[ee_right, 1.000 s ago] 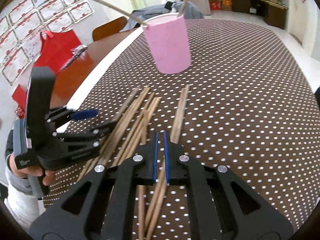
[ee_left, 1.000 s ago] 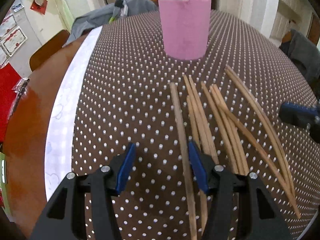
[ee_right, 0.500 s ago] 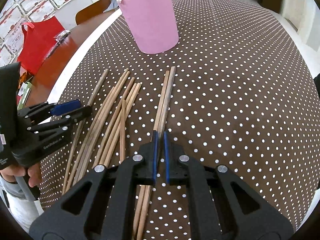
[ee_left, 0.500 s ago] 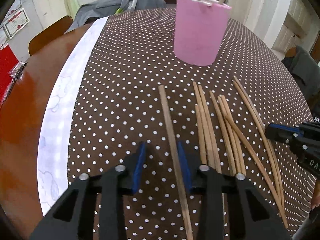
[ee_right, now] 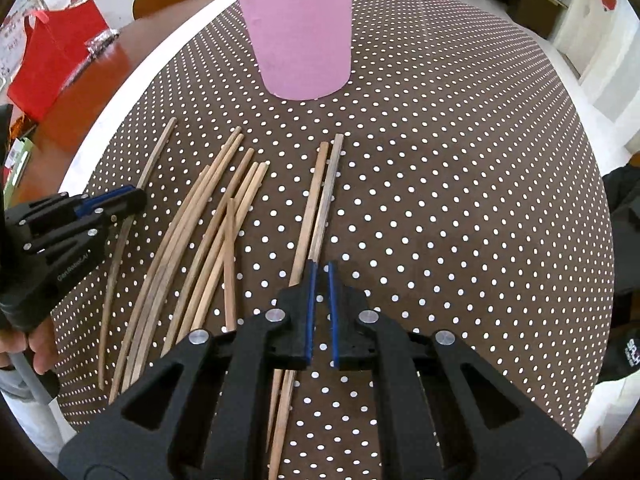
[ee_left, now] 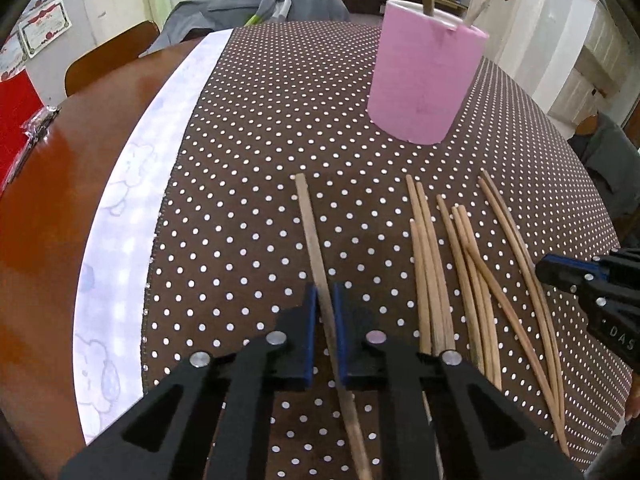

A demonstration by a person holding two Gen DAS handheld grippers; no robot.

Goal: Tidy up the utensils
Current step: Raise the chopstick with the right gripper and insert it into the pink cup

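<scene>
- Left wrist view: the left gripper had its blue pads nipped onto a single darker chopstick, which ran out ahead of the fingertips toward the pink cup.
- The left-hand chopstick lay apart from the loose chopsticks to the right of the fingers, on the dotted tablecloth.
- Right wrist view: the right gripper had its fingers drawn narrow over a pair of chopsticks. One stick entered the gap; whether it was pinched could not be confirmed.
- The cup stood upright well ahead of both sets of fingertips, with two sticks already standing in it.
- Judged step: pick-up for loading the cup, with the left grasp made.
- Next move, in my judgement, calls for a clean lift clear of neighbouring sticks, tipping the chopstick upright, then lowering it inside the rim.
</scene>
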